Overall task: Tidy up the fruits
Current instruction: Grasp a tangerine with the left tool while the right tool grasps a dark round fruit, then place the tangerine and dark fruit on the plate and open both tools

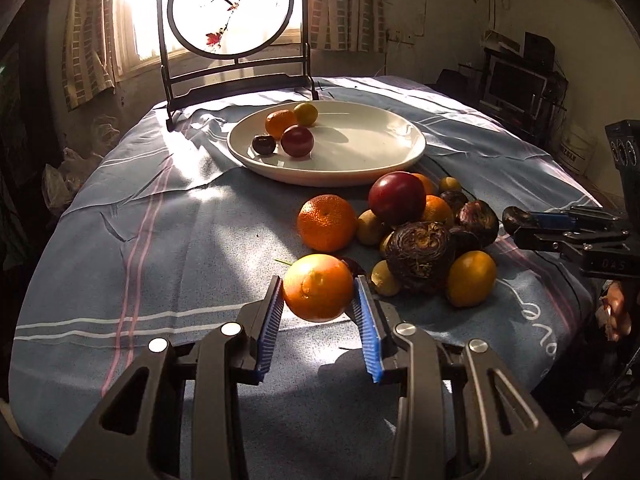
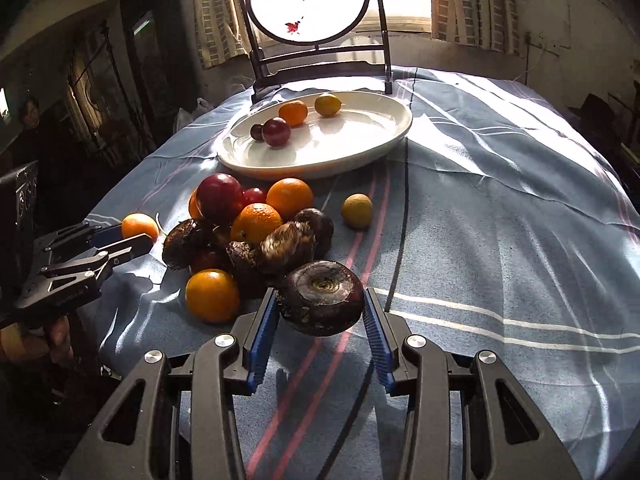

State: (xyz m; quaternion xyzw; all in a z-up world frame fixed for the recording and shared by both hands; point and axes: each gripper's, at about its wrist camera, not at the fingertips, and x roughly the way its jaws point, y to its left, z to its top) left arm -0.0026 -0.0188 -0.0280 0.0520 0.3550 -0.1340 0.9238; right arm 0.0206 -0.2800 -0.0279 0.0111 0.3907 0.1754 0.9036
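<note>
My left gripper (image 1: pixel 319 290) is shut on an orange (image 1: pixel 318 287), held just above the cloth at the near left of the fruit pile (image 1: pixel 420 232). My right gripper (image 2: pixel 320 306) is shut on a dark water chestnut (image 2: pixel 322 302) at the pile's (image 2: pixel 248 232) near right side. The white plate (image 1: pixel 360 168) behind the pile holds several fruits: an orange (image 1: pixel 280 122), a yellow-green one (image 1: pixel 306 114), a red plum (image 1: pixel 297 141) and a small dark one (image 1: pixel 263 145). The plate also shows in the right wrist view (image 2: pixel 360 148).
A framed round bird screen (image 1: pixel 232 20) stands behind the plate on the blue striped cloth (image 1: pixel 160 240). One yellow fruit (image 2: pixel 357 211) lies apart, right of the pile. The left gripper shows in the right wrist view (image 2: pixel 120 240); the right gripper shows in the left wrist view (image 1: pixel 516 222).
</note>
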